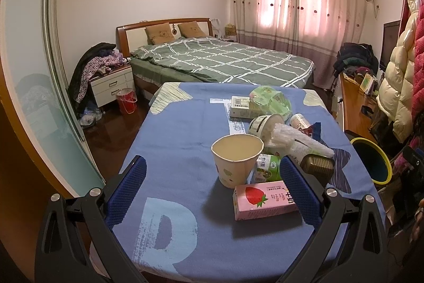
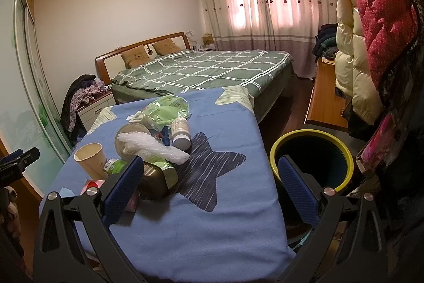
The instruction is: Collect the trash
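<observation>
Both tongs are spread wide and grasp nothing: the left gripper (image 1: 212,190) over the table (image 1: 169,145), the right gripper (image 2: 209,188) beside the bin (image 2: 312,158). The trash pile (image 1: 273,134) sits mid-table; the pink carton (image 1: 262,199) is partly hidden behind a finger (image 1: 299,192).

Bare blue tablecloth (image 1: 169,139) ahead-left of the left gripper (image 1: 212,190), paper cup (image 1: 236,160) and pink carton (image 1: 263,199) blocking between its spread fingers, litter piled beyond, right gripper (image 2: 212,188) facing bare cloth, brown box (image 2: 153,183) against its left finger, bin (image 2: 312,158) mouth unobstructed ahead-right
</observation>
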`<action>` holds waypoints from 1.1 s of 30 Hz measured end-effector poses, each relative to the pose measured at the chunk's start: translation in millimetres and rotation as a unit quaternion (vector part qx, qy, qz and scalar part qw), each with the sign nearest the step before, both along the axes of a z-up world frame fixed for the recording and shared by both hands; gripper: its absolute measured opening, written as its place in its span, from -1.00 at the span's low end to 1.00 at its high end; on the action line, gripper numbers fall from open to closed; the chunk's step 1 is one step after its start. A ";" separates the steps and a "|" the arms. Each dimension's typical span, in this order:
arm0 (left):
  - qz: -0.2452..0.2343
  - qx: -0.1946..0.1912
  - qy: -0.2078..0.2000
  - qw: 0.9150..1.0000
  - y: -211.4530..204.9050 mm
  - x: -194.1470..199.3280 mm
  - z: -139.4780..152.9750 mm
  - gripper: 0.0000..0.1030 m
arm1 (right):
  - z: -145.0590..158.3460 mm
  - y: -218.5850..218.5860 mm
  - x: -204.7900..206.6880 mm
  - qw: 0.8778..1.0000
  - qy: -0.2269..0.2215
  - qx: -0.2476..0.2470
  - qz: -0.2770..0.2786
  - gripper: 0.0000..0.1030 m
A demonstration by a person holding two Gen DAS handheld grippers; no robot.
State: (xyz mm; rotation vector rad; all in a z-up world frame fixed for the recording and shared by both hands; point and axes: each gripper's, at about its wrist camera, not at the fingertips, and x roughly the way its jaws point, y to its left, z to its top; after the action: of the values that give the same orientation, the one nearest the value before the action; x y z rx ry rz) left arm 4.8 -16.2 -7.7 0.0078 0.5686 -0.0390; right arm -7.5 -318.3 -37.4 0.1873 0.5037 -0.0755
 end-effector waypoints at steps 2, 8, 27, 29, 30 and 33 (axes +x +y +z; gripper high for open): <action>0.000 0.000 0.000 1.000 0.1 0.0 0.2 0.93 | 0.1 -0.2 0.0 1.000 0.000 0.000 0.000 0.88; 0.000 0.000 0.001 1.000 -0.7 -0.1 -0.6 0.93 | 0.1 -0.2 0.2 1.000 0.000 0.000 0.000 0.88; -0.003 0.002 0.003 1.000 -4.1 -1.6 -6.2 0.93 | -4.9 2.6 3.0 1.000 0.008 0.002 0.010 0.88; -0.004 0.003 0.003 1.000 -4.2 -0.9 -5.7 0.93 | -8.4 5.7 6.4 1.000 0.012 0.001 0.015 0.88; -0.004 0.003 0.003 1.000 -4.4 -0.9 -6.3 0.93 | -10.5 7.6 8.9 1.000 0.014 0.000 0.017 0.88; -0.004 0.001 0.008 1.000 -3.6 1.0 -8.1 0.93 | -17.6 17.1 21.0 0.999 0.022 0.000 0.027 0.88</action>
State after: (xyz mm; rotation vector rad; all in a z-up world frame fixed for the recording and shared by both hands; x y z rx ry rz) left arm 5.8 -19.7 -15.8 0.0123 0.5849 -0.0464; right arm 13.5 -301.3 -55.0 0.1721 0.5517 -0.0272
